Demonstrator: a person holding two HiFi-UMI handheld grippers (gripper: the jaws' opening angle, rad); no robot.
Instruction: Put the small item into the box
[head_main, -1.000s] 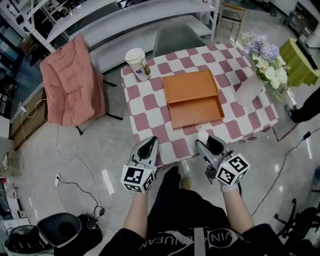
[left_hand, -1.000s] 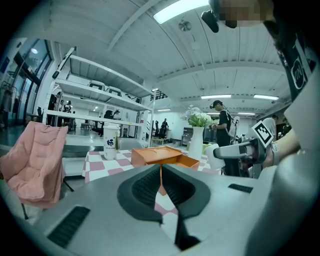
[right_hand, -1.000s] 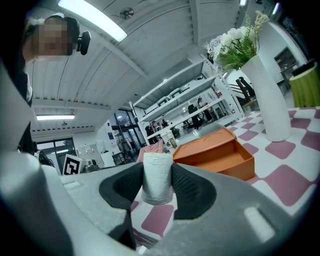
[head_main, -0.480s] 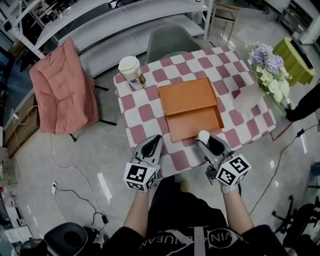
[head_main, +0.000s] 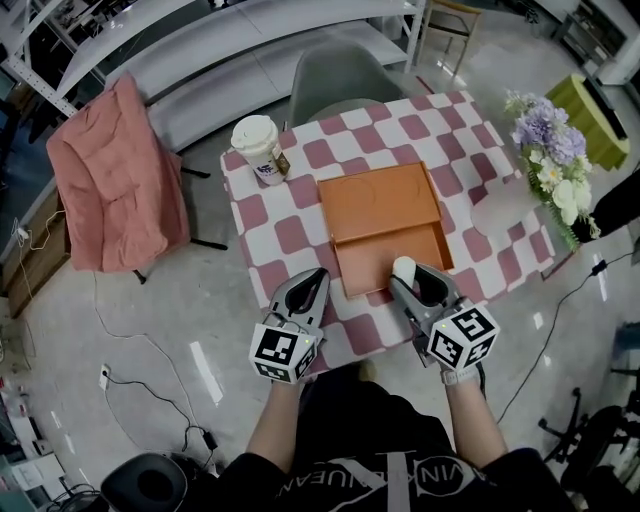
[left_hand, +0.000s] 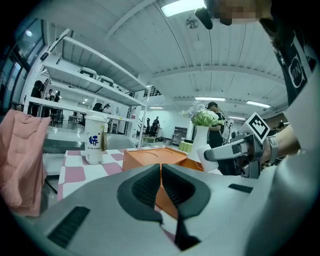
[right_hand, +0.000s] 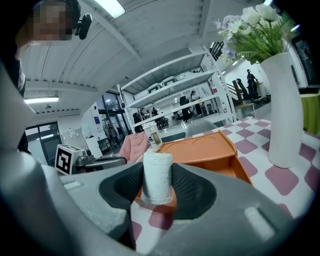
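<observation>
Roll (head_main: 404, 268), small and white, clamped in right gripper (head_main: 415, 278) at orange box's (head_main: 378, 205) near edge; left gripper (head_main: 311, 280) closed, empty

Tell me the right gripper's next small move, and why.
Probably ease the right gripper a little forward and down, then open it. Its jaws are shut on the small white roll. In the head view the roll hangs at the near edge of the orange box, over the front of its open tray and not yet well inside.

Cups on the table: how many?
1. A lidded paper cup stands at the table's far left corner, apart from the orange box. The flowers at the right edge may hide something.
</observation>
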